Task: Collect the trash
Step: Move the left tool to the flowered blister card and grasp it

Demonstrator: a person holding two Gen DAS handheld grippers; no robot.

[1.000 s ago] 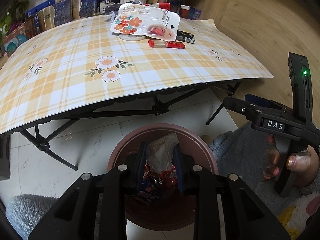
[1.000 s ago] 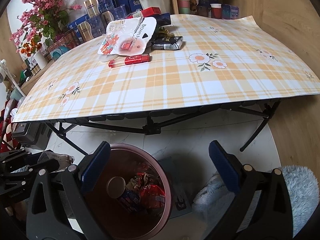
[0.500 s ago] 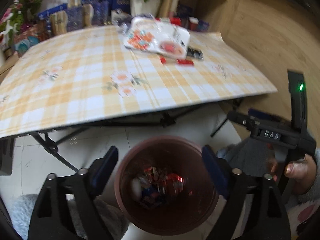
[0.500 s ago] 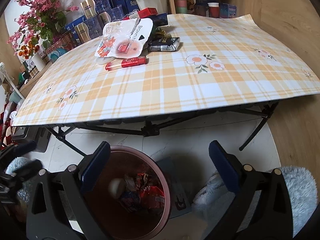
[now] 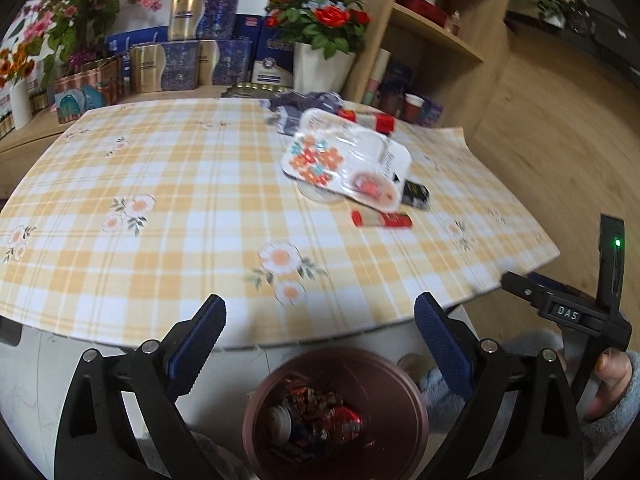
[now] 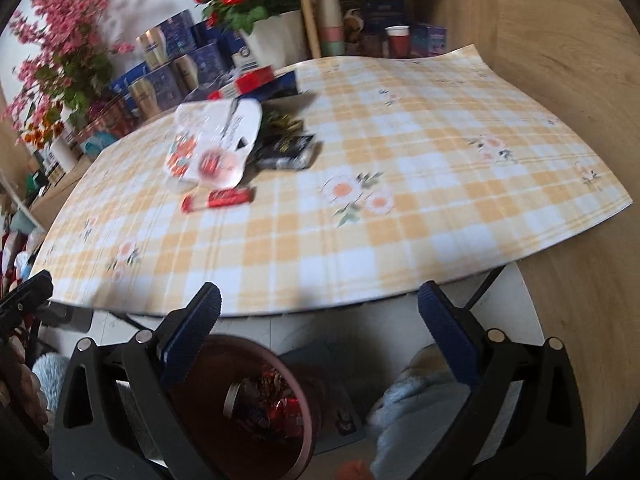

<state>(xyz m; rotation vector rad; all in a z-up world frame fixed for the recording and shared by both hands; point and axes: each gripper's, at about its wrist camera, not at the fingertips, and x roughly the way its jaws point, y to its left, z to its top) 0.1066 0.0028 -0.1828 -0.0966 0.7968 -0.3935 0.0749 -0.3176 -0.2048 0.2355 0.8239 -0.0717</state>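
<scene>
A brown bin (image 5: 404, 396) on the floor below the table edge holds crumpled wrappers (image 5: 316, 416); it also shows in the right wrist view (image 6: 208, 432). On the checked table (image 5: 160, 248) lie a white floral packet (image 5: 344, 164), a red tube (image 5: 382, 219) and a dark wrapper (image 5: 416, 195); the right wrist view shows the packet (image 6: 212, 148), tube (image 6: 218, 199) and dark wrapper (image 6: 286, 152). My left gripper (image 5: 320, 340) is open and empty above the bin. My right gripper (image 6: 320, 332) is open and empty, to the right of the bin.
Boxes, cans and a potted rose plant (image 5: 320, 36) stand along the table's far side. A wooden shelf (image 5: 440, 32) with cups is at the back right. The table's black folding legs (image 6: 484, 284) stand on the white floor. Grey fluffy slippers (image 6: 416, 408) are beside the bin.
My left gripper opened and dropped the wrapper it held into the bin. Both grippers then rose and tilted up toward the table top.
</scene>
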